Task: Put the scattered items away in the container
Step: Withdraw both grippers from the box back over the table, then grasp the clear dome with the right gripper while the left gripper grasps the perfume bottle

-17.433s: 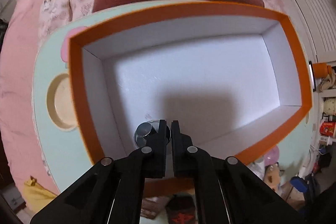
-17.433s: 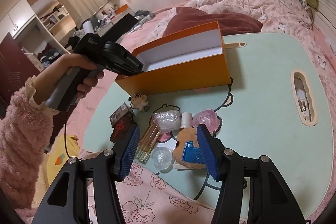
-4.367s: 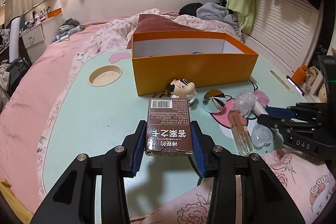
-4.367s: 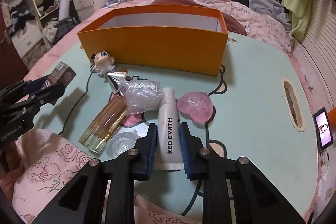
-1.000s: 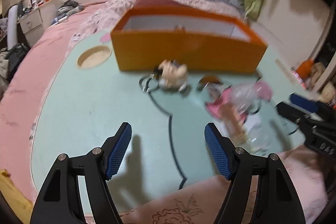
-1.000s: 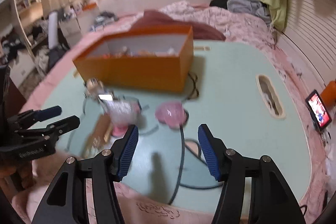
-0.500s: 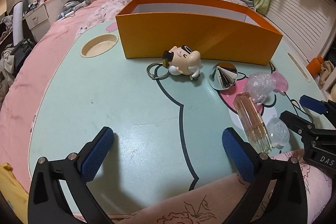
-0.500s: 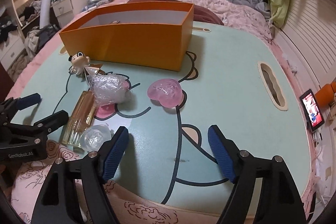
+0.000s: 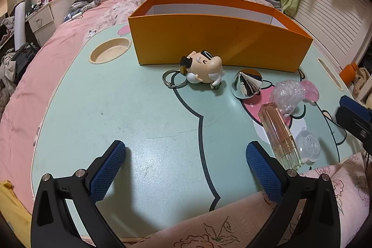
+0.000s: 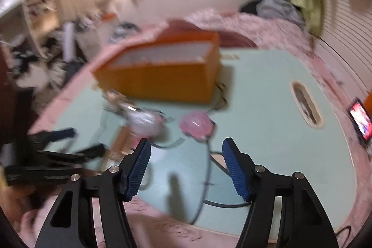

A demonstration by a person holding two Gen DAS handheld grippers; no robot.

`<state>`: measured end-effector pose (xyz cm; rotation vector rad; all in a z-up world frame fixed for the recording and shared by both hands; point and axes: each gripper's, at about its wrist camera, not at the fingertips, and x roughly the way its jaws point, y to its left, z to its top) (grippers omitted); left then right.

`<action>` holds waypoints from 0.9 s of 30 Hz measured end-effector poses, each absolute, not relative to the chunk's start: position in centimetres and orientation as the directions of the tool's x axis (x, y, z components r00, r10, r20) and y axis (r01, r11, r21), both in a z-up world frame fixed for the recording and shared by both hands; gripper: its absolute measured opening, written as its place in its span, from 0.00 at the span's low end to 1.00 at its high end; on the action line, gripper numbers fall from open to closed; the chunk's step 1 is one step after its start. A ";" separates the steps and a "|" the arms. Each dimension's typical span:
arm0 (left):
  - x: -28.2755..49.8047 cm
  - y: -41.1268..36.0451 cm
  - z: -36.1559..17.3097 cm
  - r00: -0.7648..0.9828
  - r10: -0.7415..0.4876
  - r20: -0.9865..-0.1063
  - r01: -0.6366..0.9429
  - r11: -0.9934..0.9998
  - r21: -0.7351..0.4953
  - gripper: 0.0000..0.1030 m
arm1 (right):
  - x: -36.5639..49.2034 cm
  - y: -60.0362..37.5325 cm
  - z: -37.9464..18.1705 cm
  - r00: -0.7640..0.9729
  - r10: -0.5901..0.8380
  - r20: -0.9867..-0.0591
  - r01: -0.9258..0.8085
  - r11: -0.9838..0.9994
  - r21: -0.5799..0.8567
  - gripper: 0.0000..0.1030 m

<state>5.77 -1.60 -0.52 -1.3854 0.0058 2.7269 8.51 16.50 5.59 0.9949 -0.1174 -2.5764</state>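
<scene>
blue-padded fingers [image 9: 108, 172] of the left gripper [image 9: 186, 169] stand at their widest, with only bare mint-green table [image 9: 130, 113] between them; the tool tilts steeply down over the near edge of the table, above a flowered pink cloth [image 9: 232, 222]. fingers [image 10: 138, 169] of the right gripper [image 10: 187, 169] are narrower and closing, with nothing between them but table surface and a dark cable [image 10: 207, 169]; this tool also points downward, less steeply, and its view is blurred. orange container [image 9: 218, 38] stands open-topped at the far side of the table, white inside; its contents cannot be made out. scattered items lie in front of it, all apart from both grippers: a cartoon figure keychain [image 9: 202, 67] with its metal ring [image 9: 173, 80], just before the container's front wall; a mirrored cone-shaped piece [image 9: 247, 84] to its right; a wad of clear wrap [image 9: 287, 95] and a pink heart-shaped piece [image 9: 310, 91] further right, touching or overlapping; a rectangular perfume bottle [image 9: 279, 134] lying flat, nearest the left gripper's right finger; and a clear heart-shaped piece [image 9: 308, 147] just beside the bottle. in the left view the tip of the right gripper enters at the right edge; in the right view the left gripper appears at the left edge, smeared. a round cup recess [image 9: 109, 52] is sunk in the table left of the container.
</scene>
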 end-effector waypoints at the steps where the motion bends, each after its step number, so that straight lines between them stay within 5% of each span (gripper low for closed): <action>1: 5.8 -1.6 -0.5 -0.587 0.072 -0.807 -0.076 -0.997 -0.034 1.00 | 8.6 16.2 5.6 -0.670 -0.398 -0.626 0.344 -0.914 0.214 0.63; 15: 5.9 -1.6 -0.5 -0.590 0.071 -0.804 -0.074 -0.997 -0.034 1.00 | 7.9 11.6 3.4 -0.566 -0.361 -0.741 0.474 -0.878 0.066 0.60; 19: 5.9 -1.6 -0.4 -0.590 0.071 -0.804 -0.074 -0.997 -0.033 1.00 | 7.0 10.6 2.6 -0.535 -0.345 -0.771 0.497 -0.867 0.043 0.54; 22: 5.9 -1.6 -0.4 -0.590 0.071 -0.804 -0.074 -0.997 -0.034 1.00 | 7.2 10.2 2.6 -0.553 -0.323 -0.768 0.502 -0.865 0.002 0.36; 27: 6.0 -1.6 -0.5 -0.592 0.070 -0.803 -0.072 -0.997 -0.034 1.00 | 7.7 10.7 2.5 -0.568 -0.327 -0.755 0.491 -0.871 0.007 0.36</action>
